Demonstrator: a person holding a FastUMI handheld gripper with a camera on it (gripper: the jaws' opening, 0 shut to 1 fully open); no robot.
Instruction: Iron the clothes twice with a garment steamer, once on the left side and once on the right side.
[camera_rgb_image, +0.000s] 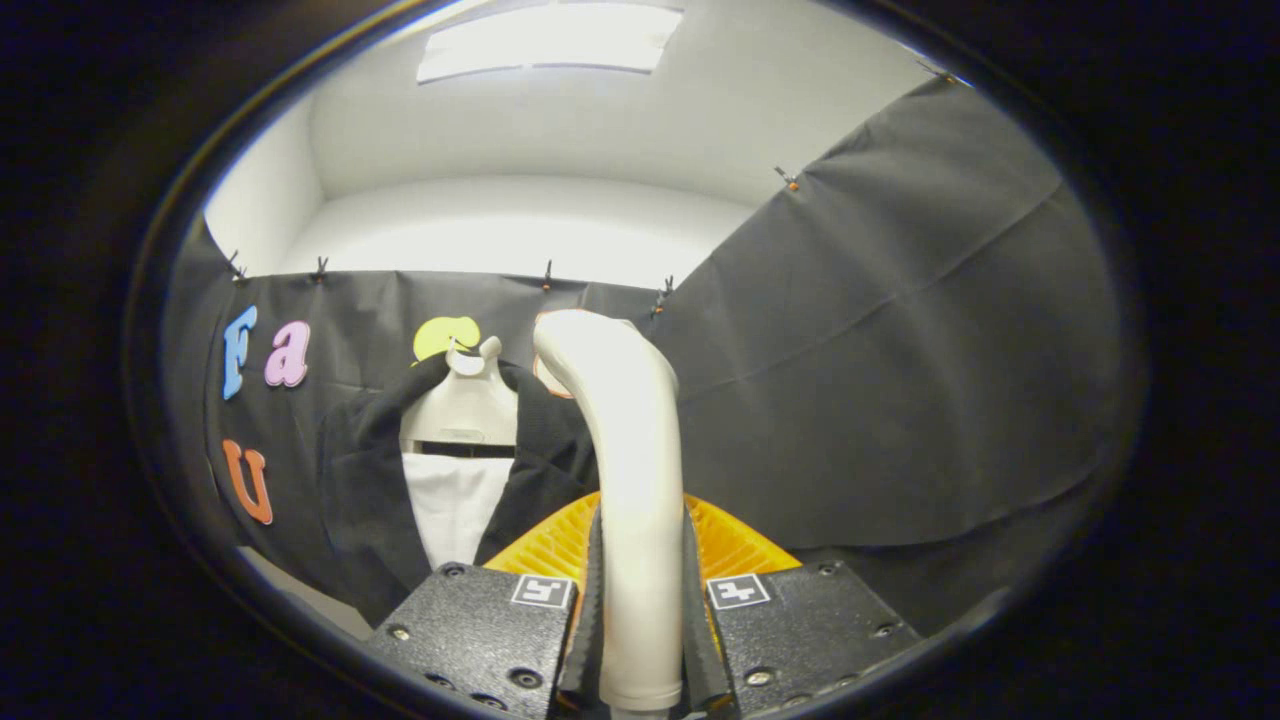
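Black cloth hangs as the booth's wall, clipped along its top edge by small clips. Above it rise white walls and a white ceiling, where a bright rectangular light panel glows.

You've got a cream-white steamer handle, plain, no pattern. Jacket is black over a white shirt; hanger is off-white. Wall cloth is dark grey, ceiling white.
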